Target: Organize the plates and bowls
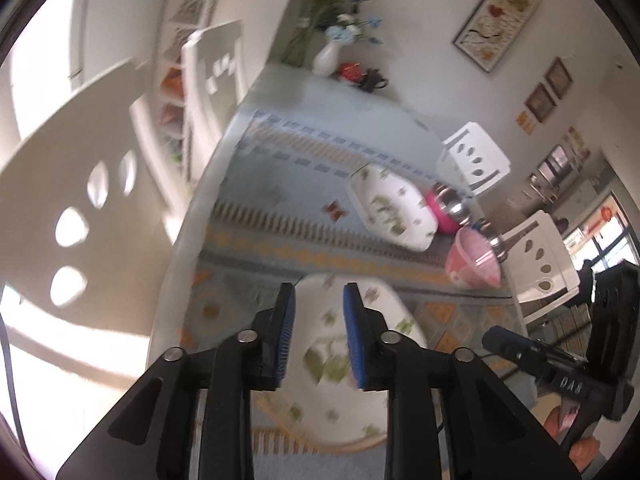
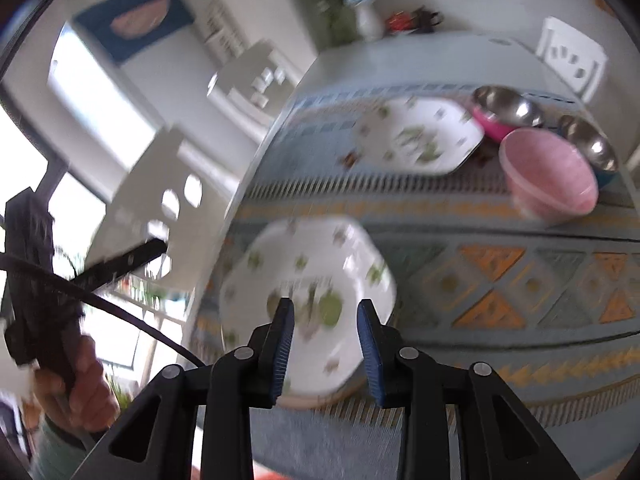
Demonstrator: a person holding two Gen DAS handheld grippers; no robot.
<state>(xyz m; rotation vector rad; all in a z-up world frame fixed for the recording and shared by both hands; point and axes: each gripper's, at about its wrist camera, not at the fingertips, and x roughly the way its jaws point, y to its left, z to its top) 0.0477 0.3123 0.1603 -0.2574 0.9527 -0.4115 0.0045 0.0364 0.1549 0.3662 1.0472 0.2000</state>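
Near plate (image 2: 308,300): flat on the table's near edge, below both grippers, touched by neither.
Far plate (image 2: 420,140): well apart, lying on its own, not stacked.
Bowls: pink bowl (image 2: 548,172) beside two steel bowls (image 2: 508,106), loosely grouped (not nested).
Left gripper (image 1: 319,336): fingers spread, nothing between them.
Right gripper (image 2: 325,346): fingers parted, empty.
Progress: likely early; plates to stack, bowls to nest.
Surface: patterned tablecloth (image 2: 500,280), blue and orange.
Room: white chairs (image 1: 72,184), flower vase (image 1: 326,58), framed pictures.
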